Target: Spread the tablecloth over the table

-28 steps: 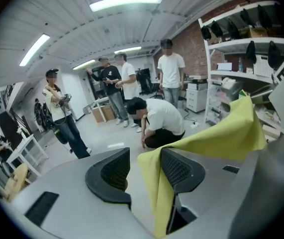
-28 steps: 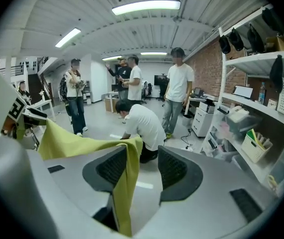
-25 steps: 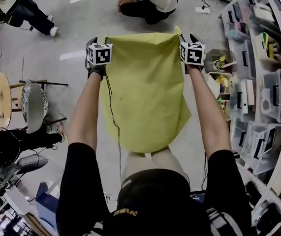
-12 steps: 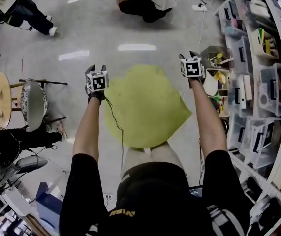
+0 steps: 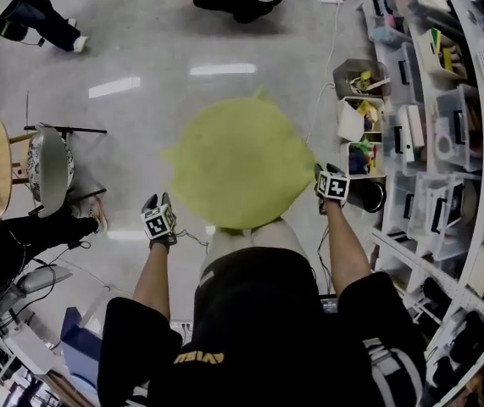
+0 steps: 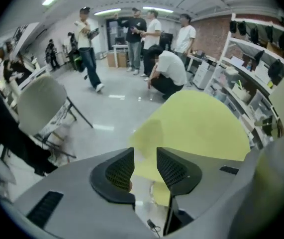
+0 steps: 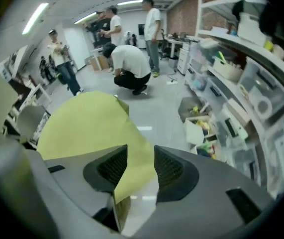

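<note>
Two things matter about this yellow-green fabric tablecloth (image 5: 237, 164): it's thin and floppy, and it looks to weigh next to nothing, so it catches air like a parachute. Right now it's ballooned into a dome out in front of the person, between the left gripper (image 5: 158, 224) and the right gripper (image 5: 332, 185), above the grey floor. A pale beige surface (image 5: 250, 242) peeks out under its near edge, can't tell if that's the table. Best hold, I reckon, is the two near corners, pinched right on the hem so it doesn't slither out. Both pairs of jaws are closing with a bit of cloth running between them, but daylight shows beside the fabric, so it's not clamped. Containers: by the shelving there's a grey open crate (image 5: 341, 79) with small colourful odds and ends I can't identify, a white box (image 5: 347, 125) beside it, and a dark round bucket (image 5: 381, 197), contents hidden. The clear plastic shelf bins (image 5: 453, 117) hold mixed stuff.
</note>
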Demonstrator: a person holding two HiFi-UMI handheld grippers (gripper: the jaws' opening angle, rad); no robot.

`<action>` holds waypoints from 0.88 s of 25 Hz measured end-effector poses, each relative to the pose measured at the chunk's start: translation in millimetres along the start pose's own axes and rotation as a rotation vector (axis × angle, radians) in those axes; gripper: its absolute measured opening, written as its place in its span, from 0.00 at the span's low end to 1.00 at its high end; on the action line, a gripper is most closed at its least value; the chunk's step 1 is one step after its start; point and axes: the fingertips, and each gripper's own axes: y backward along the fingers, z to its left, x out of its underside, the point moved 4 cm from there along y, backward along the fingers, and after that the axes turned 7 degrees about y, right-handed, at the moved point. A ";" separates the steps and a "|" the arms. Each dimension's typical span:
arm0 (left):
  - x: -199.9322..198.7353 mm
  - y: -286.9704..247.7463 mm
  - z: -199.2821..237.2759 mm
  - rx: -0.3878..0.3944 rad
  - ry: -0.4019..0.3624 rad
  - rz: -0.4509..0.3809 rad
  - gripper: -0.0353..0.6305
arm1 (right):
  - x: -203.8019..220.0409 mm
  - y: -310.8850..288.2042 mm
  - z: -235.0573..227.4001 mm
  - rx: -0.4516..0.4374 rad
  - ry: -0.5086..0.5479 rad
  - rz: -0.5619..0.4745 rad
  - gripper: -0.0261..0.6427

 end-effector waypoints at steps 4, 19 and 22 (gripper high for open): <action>83.5 41.7 31.5 -0.033 0.192 0.062 0.28 | 77.6 28.7 15.1 -0.014 -0.307 -0.027 0.28; 72.2 81.9 2.2 0.193 0.290 -0.146 0.21 | 126.2 129.8 81.2 0.006 -0.185 -0.221 0.14; 64.6 105.9 -43.5 0.260 0.228 -0.219 0.15 | 116.4 142.5 93.2 -0.040 -0.112 -0.277 0.09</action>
